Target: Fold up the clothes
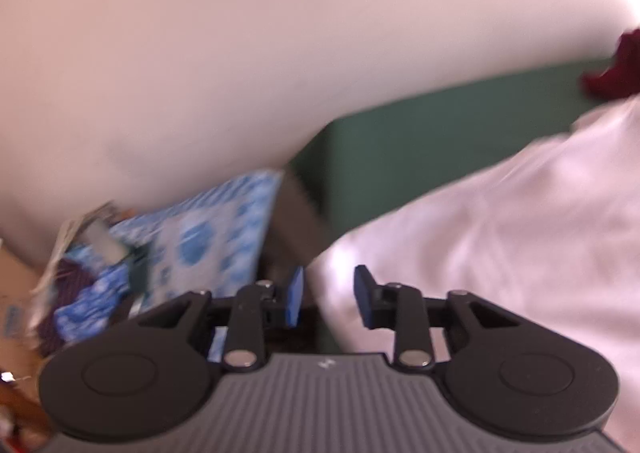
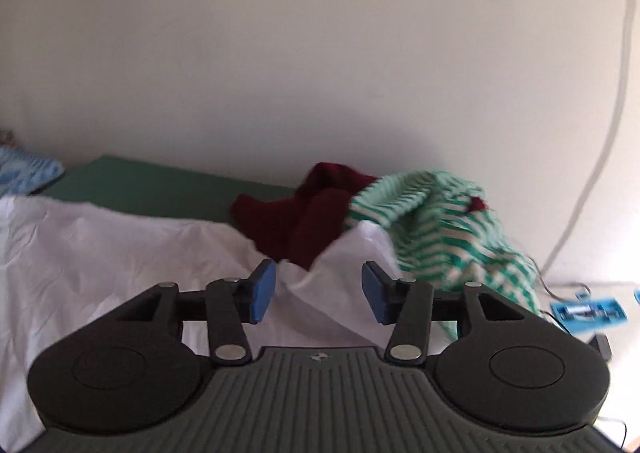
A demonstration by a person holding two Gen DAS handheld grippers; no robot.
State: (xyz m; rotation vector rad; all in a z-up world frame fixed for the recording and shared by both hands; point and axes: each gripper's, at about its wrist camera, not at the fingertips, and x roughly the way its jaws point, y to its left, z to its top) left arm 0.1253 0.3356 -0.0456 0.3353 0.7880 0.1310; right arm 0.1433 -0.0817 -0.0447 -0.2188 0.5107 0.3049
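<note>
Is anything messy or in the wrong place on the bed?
Yes. A dark red garment and a green-and-white striped one sit crumpled in a heap by the wall, not folded. The white cloth in front is wrinkled, with one corner sticking up. Nothing looks torn or spilled.

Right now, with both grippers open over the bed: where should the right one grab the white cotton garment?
Take the raised peak of the white cotton garment, right ahead of the right gripper, coming straight forward and down. That fold stands up off the sheet, so pads can pinch it from both sides; the rest lies flat. Stay clear of the green-and-white striped top that overlaps its far edge.
</note>
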